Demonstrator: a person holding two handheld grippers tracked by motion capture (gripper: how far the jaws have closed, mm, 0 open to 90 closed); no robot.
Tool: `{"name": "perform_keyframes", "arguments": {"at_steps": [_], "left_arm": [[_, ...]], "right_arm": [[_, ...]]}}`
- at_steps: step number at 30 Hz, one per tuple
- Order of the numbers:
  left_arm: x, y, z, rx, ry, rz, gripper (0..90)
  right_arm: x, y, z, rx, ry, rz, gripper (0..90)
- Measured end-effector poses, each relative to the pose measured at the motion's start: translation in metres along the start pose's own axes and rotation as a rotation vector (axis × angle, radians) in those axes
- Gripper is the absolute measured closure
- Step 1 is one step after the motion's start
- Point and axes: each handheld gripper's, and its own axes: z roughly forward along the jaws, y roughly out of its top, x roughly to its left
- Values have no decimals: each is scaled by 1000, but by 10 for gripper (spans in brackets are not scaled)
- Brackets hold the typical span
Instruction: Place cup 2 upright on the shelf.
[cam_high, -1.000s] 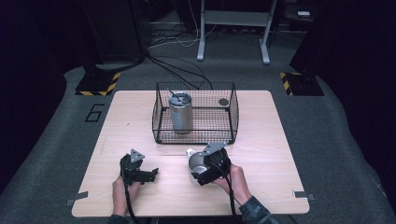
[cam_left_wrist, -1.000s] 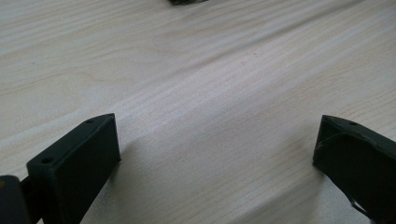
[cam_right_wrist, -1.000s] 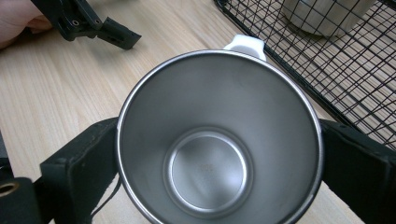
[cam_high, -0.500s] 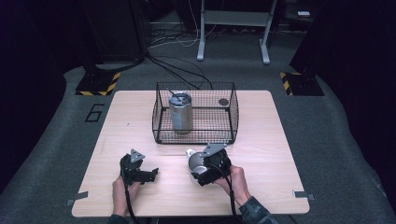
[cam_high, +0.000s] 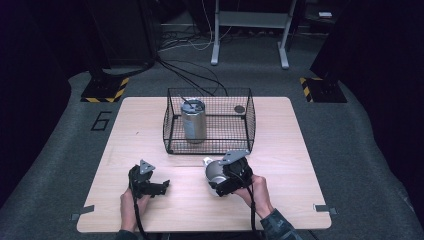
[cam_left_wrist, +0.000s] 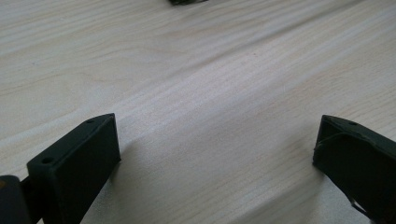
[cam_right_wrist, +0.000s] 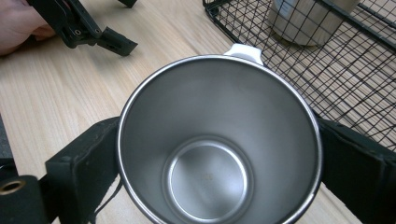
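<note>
I see a steel cup (cam_right_wrist: 219, 144) with a white tab at its rim, empty, shiny inside, mouth facing the right gripper's camera, clamped on both sides between the right gripper (cam_high: 226, 175) jaws. It sits over the table just at 6 o'clock of the wire basket (cam_high: 172, 132).

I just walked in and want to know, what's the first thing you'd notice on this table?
The shiny steel cup stands out first: the right gripper clamps it near the front of the wooden table, and you can see it is empty inside. Just behind it sits a black wire basket with a tall metal tumbler standing in it. The left gripper rests open at the front left.
</note>
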Motion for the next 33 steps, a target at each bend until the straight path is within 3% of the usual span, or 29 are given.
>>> {"name": "perform_keyframes", "arguments": {"at_steps": [23, 33], "left_arm": [[0, 0, 0, 0, 0, 0, 3], [0, 0, 0, -1, -2, -4, 3]], "right_arm": [[-18, 11, -24, -19, 15, 20, 54], [-26, 17, -36, -35, 1, 28, 54]]}}
